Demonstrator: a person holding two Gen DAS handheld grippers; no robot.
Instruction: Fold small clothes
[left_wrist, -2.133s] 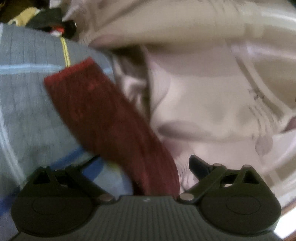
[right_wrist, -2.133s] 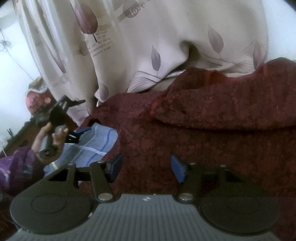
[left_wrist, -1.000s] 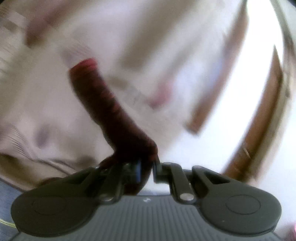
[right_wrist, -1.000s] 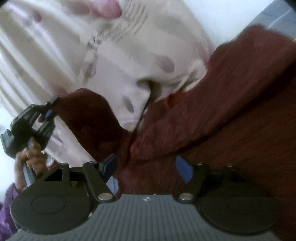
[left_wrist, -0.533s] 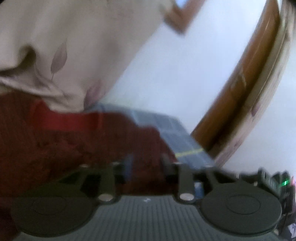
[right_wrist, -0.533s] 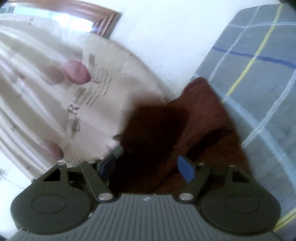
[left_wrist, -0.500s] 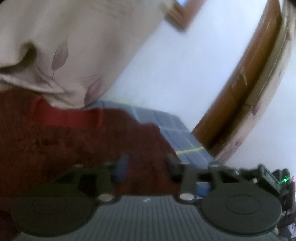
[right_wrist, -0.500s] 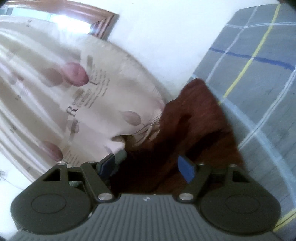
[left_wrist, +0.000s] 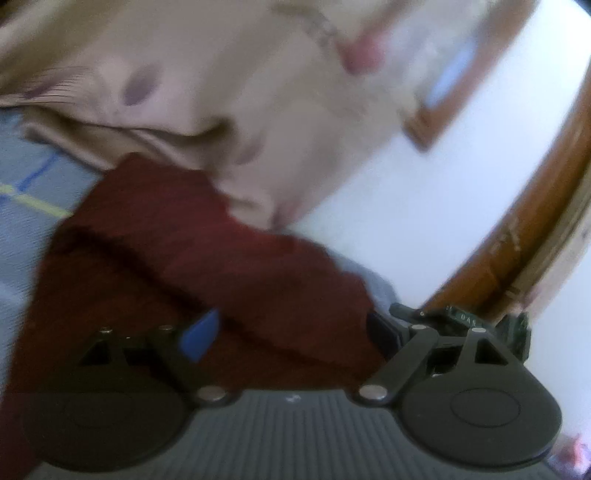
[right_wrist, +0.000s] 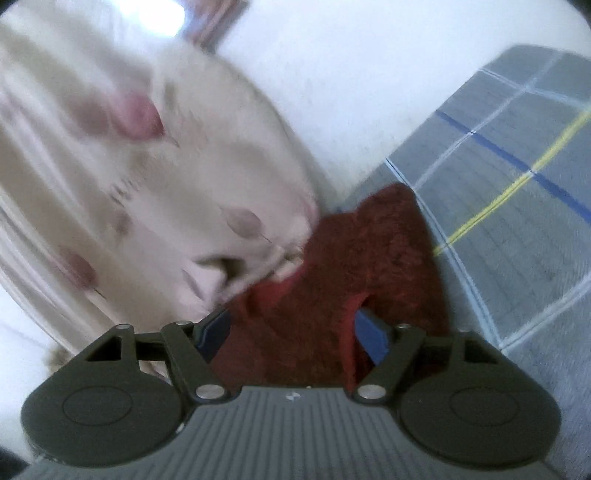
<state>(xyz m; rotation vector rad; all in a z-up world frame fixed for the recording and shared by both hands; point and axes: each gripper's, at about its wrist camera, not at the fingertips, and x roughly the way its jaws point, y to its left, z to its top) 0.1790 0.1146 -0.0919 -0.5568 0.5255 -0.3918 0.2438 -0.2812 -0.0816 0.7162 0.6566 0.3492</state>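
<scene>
Both grippers point forward and slightly down toward the dark red knitted garment (left_wrist: 207, 258), which lies crumpled on the grey checked bed cover (right_wrist: 517, 221) just beside the beige leaf-print curtain (left_wrist: 221, 92). The left gripper (left_wrist: 295, 330) is tilted, its blue pad lower on one side than the black finger on the other, and its jaws stand wide apart; they have just been opening, and the sleeve-like strip they clamped a second ago now lies loose, with the garment's near edge spread between the jaws but not pressed by either pad. The right gripper (right_wrist: 295, 328) sits level above the garment's other end, jaws at a middling width and just closing a little; a fold of the garment rises between them and curls over the inner face of one blue pad, though the blurred view leaves any real pinch uncertain. Half a second ago the garment hung higher against the curtain; now it rests on the bed cover.
</scene>
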